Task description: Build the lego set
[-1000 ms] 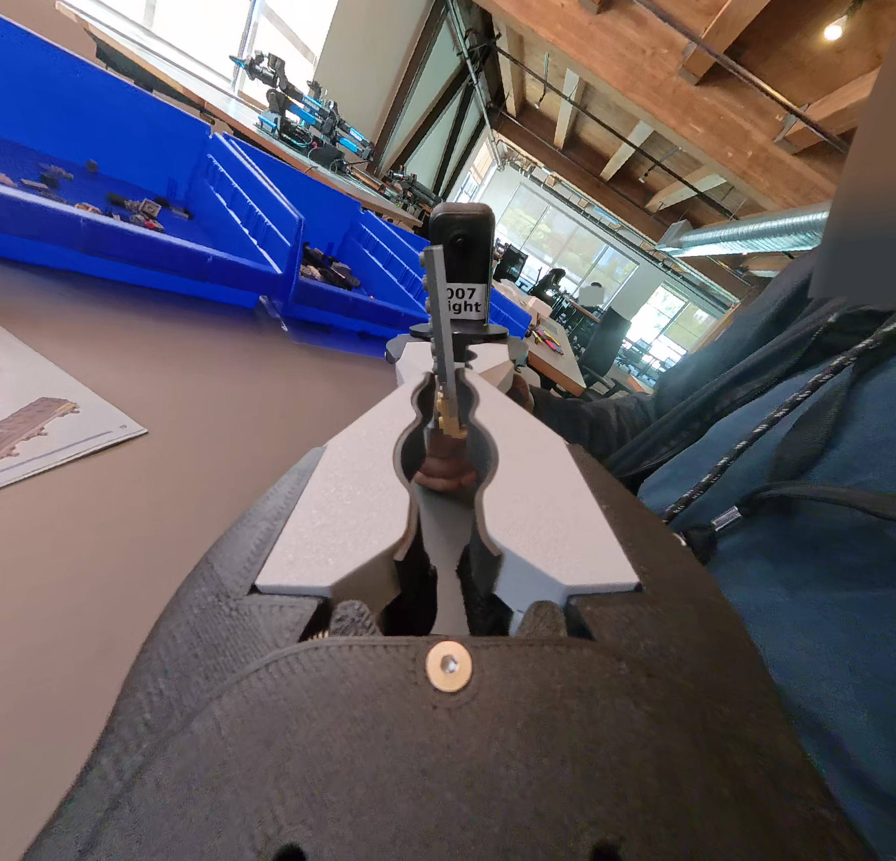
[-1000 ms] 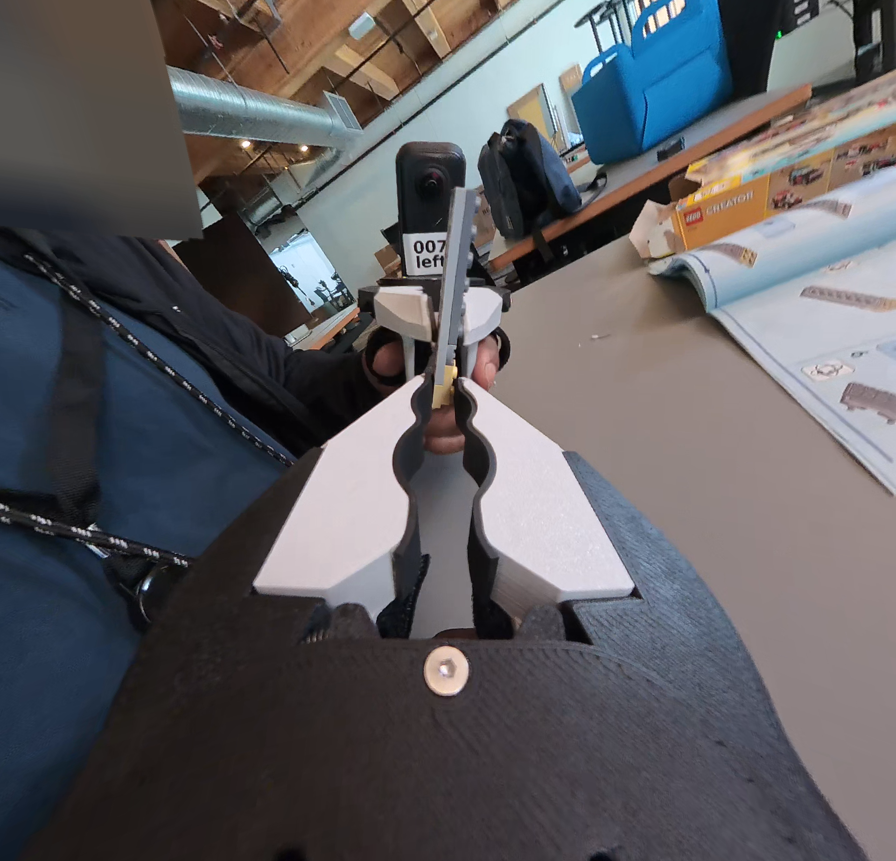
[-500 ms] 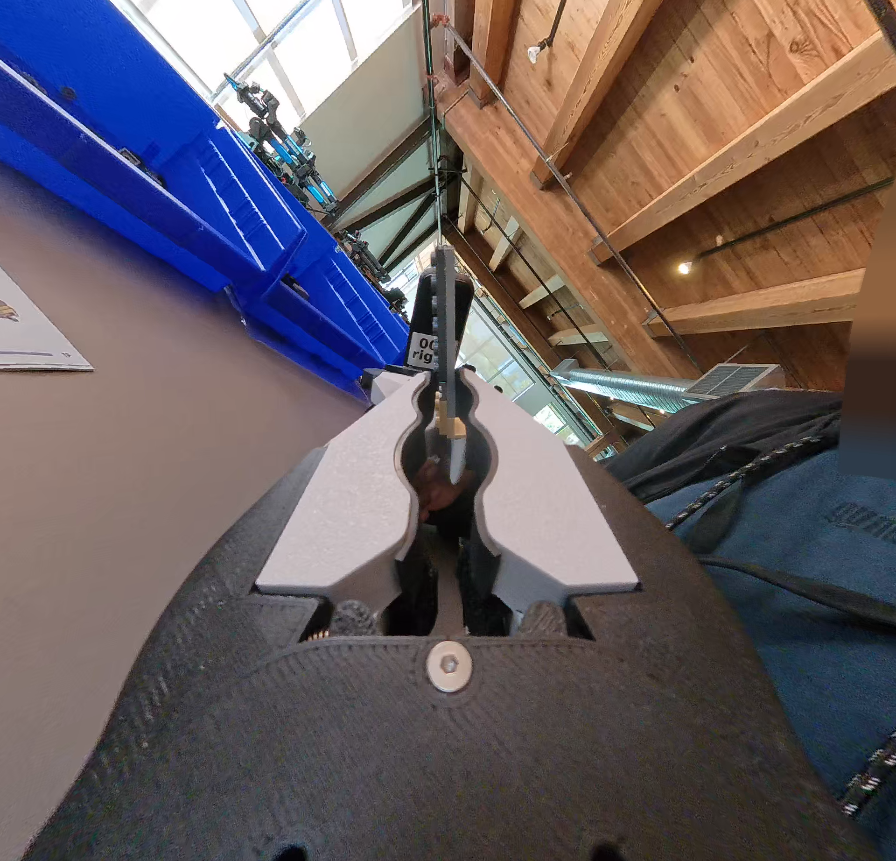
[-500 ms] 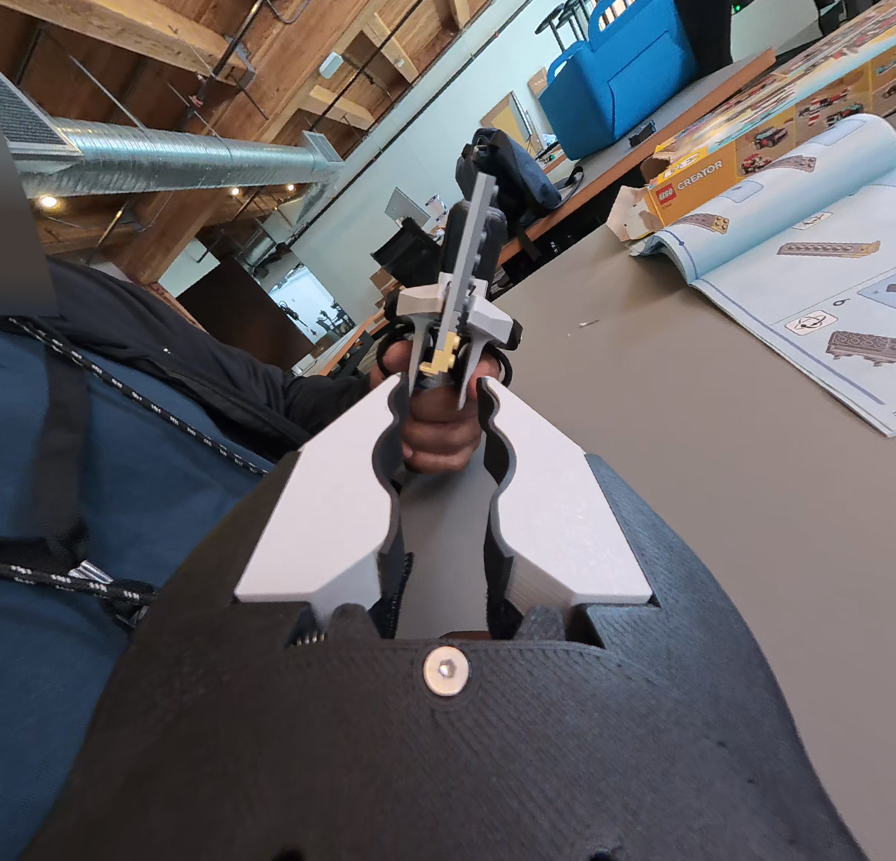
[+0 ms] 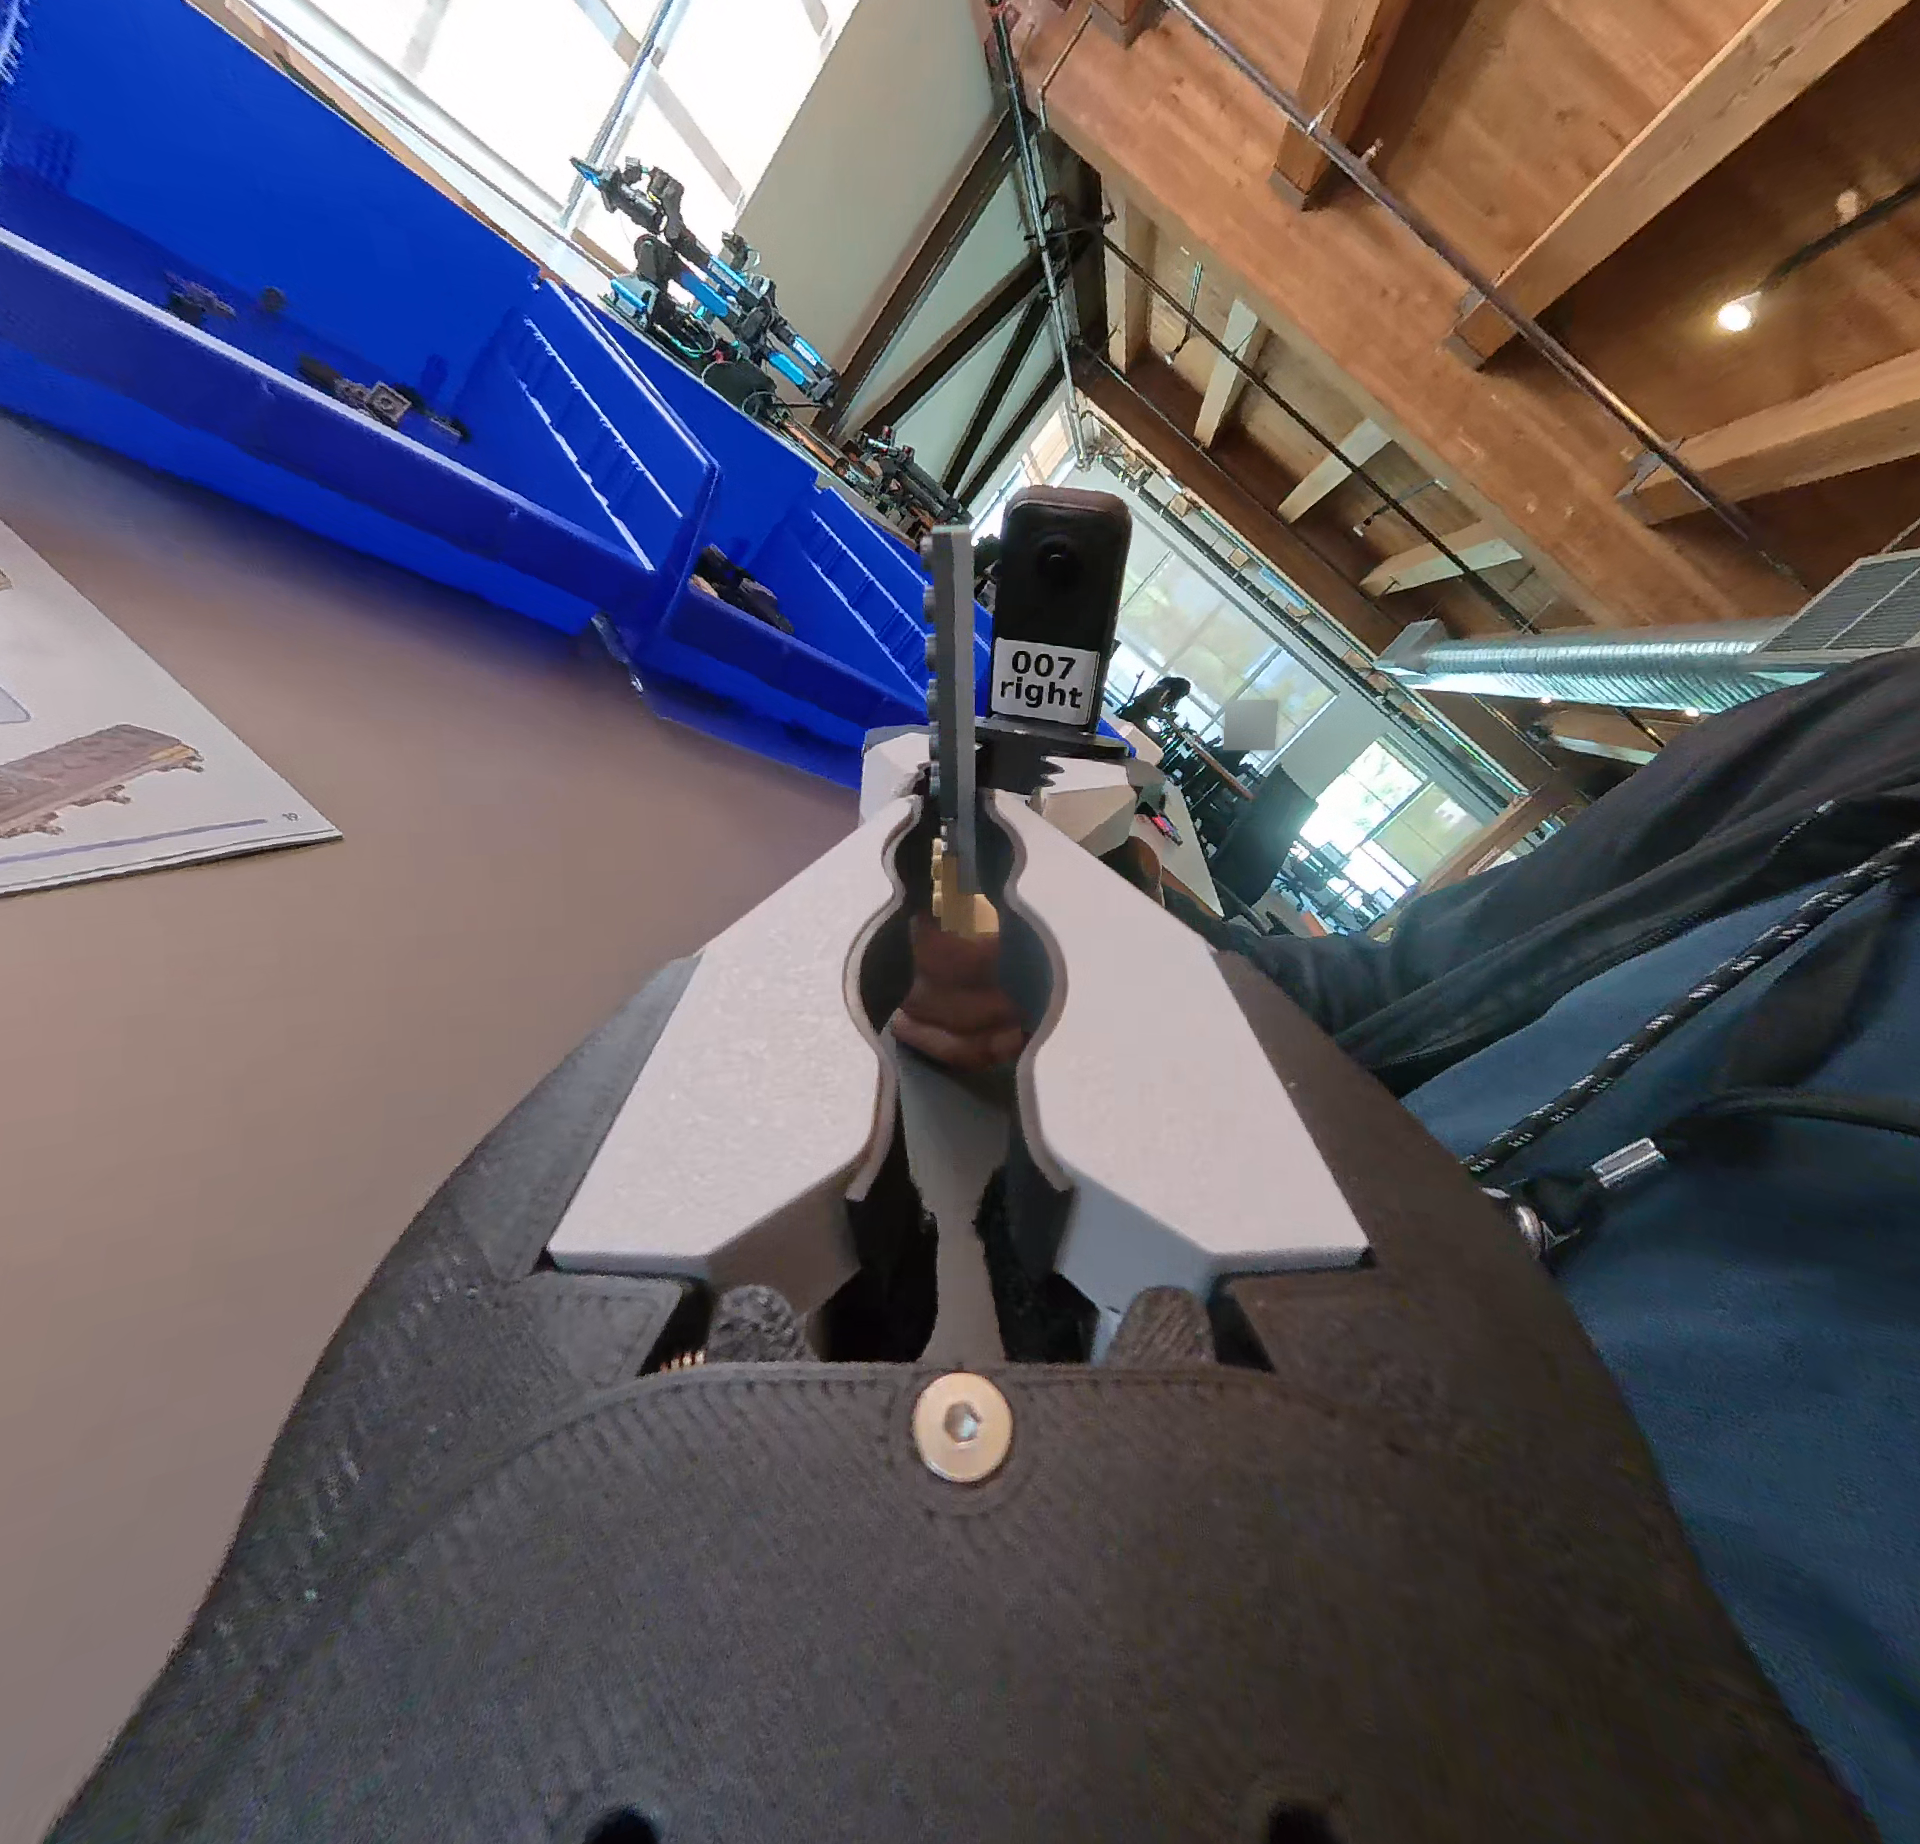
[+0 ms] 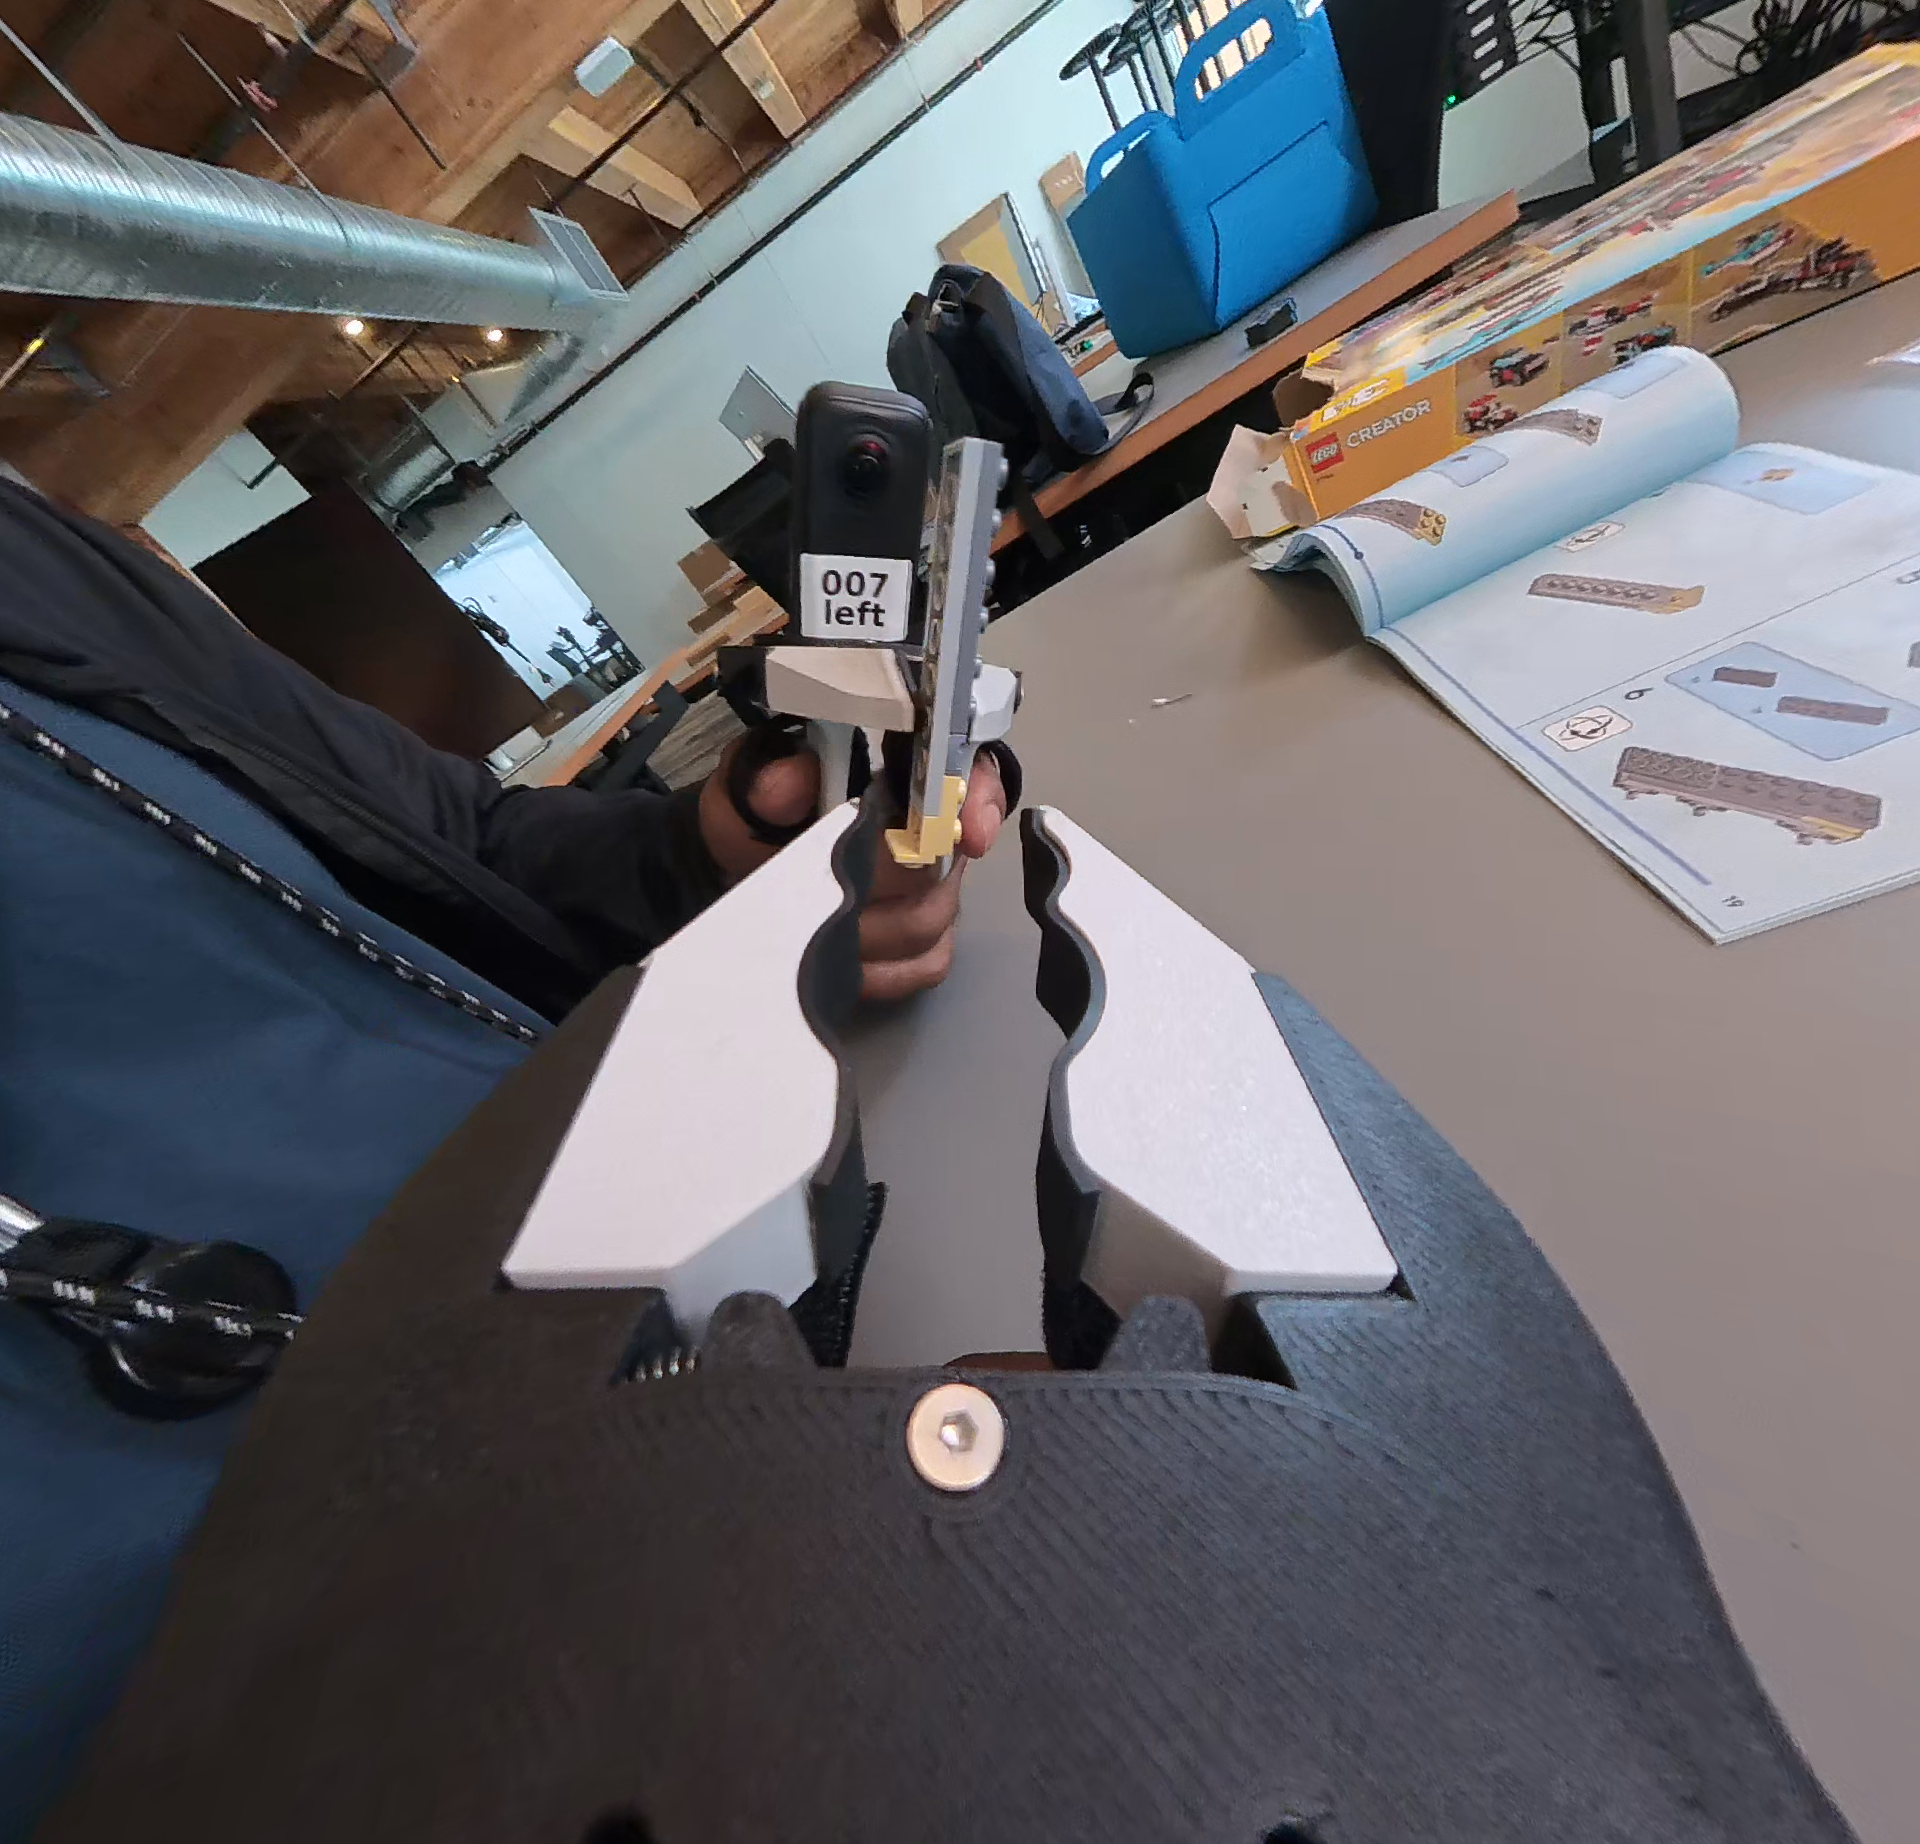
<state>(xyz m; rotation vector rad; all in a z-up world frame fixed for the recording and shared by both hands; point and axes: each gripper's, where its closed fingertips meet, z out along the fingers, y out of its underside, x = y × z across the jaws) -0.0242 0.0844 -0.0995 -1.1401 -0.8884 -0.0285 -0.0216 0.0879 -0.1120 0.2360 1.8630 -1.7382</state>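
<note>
A long grey lego plate [image 5: 951,672] stands on edge, with a small tan piece [image 5: 961,906] at its lower end. My left gripper [image 5: 956,807] is shut on the plate, held up off the brown table [image 5: 364,1015]. In the right wrist view the left gripper [image 6: 930,714] holds the same plate [image 6: 961,589], studs facing right, tan piece [image 6: 925,838] at the bottom. My right gripper [image 6: 940,823] is open and empty, its jaws well apart just short of the plate's lower end. Its camera [image 5: 1055,589] shows beyond the plate in the left wrist view.
Blue bins [image 5: 312,392] with loose lego parts stand at the table's far side. An open instruction booklet [image 6: 1662,651] and the lego box [image 6: 1558,340] lie on the table. The booklet's corner also shows in the left wrist view [image 5: 104,786]. A person's blue jacket [image 6: 208,1015] is close by. Only a small space, under 4 cm, lies between the two pairs of fingers.
My right gripper was shut on the plate's tan end; it has opened and drawn back a little. My left gripper keeps hold of the plate, having tilted up and come back down.
</note>
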